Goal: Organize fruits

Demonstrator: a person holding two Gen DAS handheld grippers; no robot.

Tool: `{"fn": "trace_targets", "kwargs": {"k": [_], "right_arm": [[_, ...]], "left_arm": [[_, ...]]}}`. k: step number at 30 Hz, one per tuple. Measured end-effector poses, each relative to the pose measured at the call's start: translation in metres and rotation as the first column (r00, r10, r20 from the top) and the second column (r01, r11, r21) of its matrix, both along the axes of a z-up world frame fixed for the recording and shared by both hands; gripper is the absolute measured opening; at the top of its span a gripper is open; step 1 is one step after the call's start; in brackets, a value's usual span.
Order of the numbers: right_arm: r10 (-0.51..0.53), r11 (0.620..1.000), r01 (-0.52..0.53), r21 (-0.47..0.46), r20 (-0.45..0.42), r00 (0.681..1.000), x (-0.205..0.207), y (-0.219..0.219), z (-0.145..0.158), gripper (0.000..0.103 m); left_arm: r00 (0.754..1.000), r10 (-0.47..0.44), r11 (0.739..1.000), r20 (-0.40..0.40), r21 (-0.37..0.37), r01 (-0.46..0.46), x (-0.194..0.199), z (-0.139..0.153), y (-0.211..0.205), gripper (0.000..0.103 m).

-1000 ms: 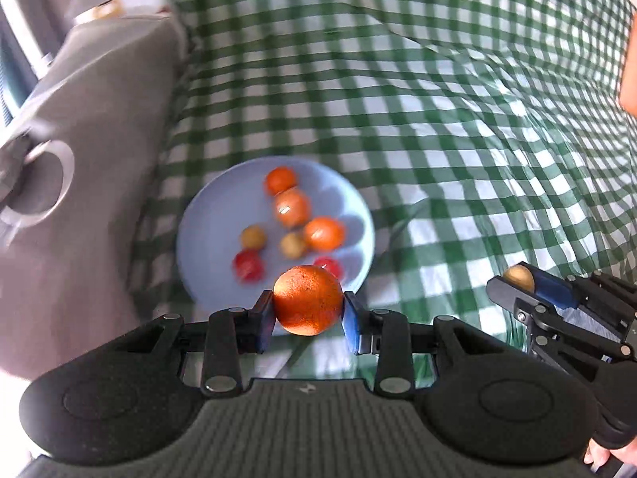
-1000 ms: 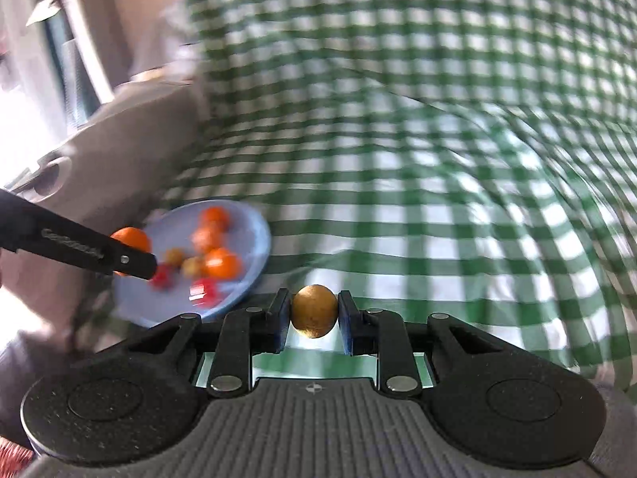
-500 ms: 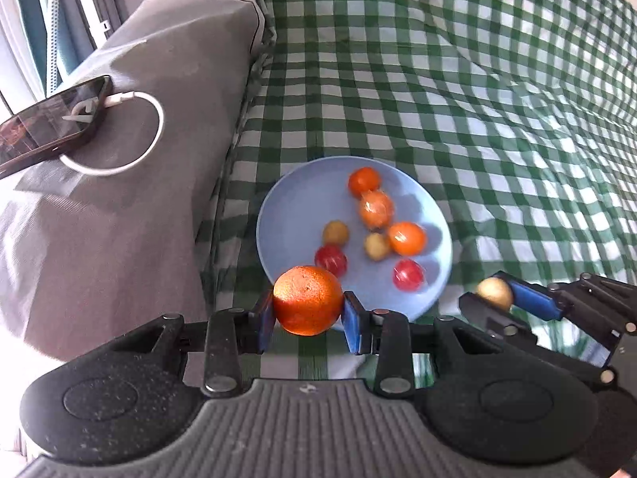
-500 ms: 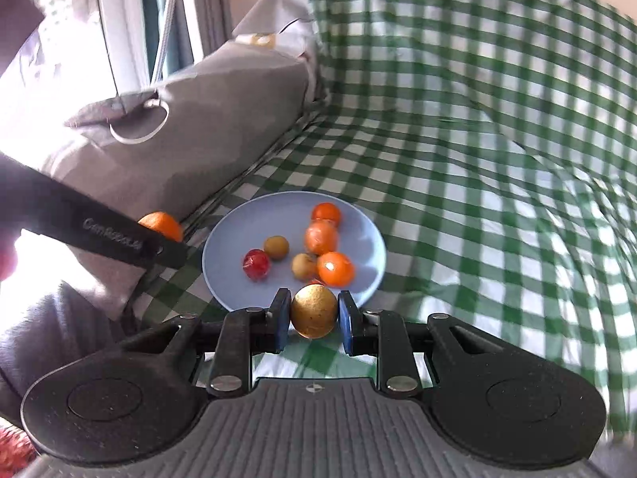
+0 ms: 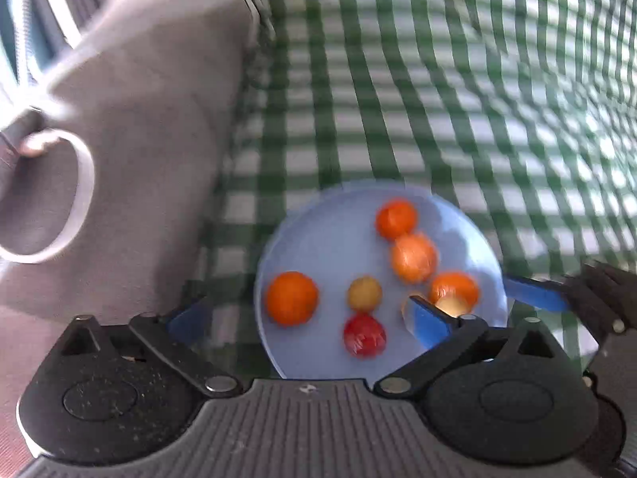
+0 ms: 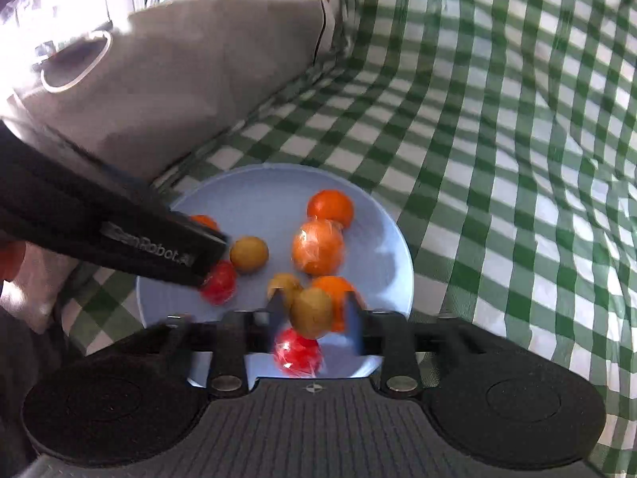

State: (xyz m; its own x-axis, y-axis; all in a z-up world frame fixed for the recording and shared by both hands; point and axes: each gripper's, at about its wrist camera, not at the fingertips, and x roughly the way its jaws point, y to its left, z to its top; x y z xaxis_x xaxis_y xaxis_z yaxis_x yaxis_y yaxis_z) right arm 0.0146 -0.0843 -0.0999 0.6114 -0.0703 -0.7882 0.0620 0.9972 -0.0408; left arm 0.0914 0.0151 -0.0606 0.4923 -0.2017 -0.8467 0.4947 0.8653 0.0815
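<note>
In the left wrist view, the left gripper (image 5: 306, 322) is hanging over the near edge of the blue plate (image 5: 330, 239) with its blue-padded fingers (image 5: 428, 320) spread wide apart and gripping nothing; a large orange (image 5: 292, 298) is sitting on the plate's left part, between those fingers but touching neither; a red fruit (image 5: 364, 335), a small yellowish fruit (image 5: 364, 294) and three more orange fruits in a row toward the far rim are also lying on the plate; the right gripper (image 5: 493, 306) is reaching in from the right edge with a pale round fruit (image 5: 452, 304) showing between its blue pads; the plate is resting on a green checked cloth (image 5: 438, 99), beside a grey cushion (image 5: 139, 139) carrying a looped white cable (image 5: 81, 175)

In the right wrist view, the right gripper (image 6: 316, 312) is poised above the plate's near side, its fingers standing a little wider than the yellowish-brown fruit (image 6: 311, 312) between them; motion blur is making it impossible to tell whether the pads are touching the fruit; a red fruit (image 6: 298, 352) is lying directly below; the left gripper's black arm (image 6: 119, 235) is crossing in from the left, partly covering the large orange (image 6: 204, 221)
</note>
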Motion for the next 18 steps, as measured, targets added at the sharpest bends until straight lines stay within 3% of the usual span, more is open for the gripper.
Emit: {"fn": "trace_targets", "kwargs": {"k": [3,6,12,18], "right_arm": [[-0.047,0.999,0.047,-0.005,0.006,0.999,-0.014,0.000,0.009,0.092],[-0.087,0.996,0.087,-0.007,-0.003,0.996,-0.035,0.005,0.023,0.102],[-0.152,0.987,0.152,-0.052,-0.006,0.988,-0.071,0.023,0.043,0.102],[-0.185,0.980,0.189,-0.070,0.048,0.981,-0.094,0.033,0.063,0.102]], "left_arm": [[0.999,0.005,1.000,-0.045,-0.009,-0.006,-0.010,0.012,0.008,0.103],[0.996,0.060,0.998,-0.059,-0.006,-0.061,-0.028,0.024,0.020,0.103],[0.997,0.077,0.997,-0.004,-0.007,-0.077,-0.061,0.045,0.039,0.103],[0.994,0.076,0.997,0.077,0.022,-0.078,-0.092,0.058,0.044,0.103]]}}
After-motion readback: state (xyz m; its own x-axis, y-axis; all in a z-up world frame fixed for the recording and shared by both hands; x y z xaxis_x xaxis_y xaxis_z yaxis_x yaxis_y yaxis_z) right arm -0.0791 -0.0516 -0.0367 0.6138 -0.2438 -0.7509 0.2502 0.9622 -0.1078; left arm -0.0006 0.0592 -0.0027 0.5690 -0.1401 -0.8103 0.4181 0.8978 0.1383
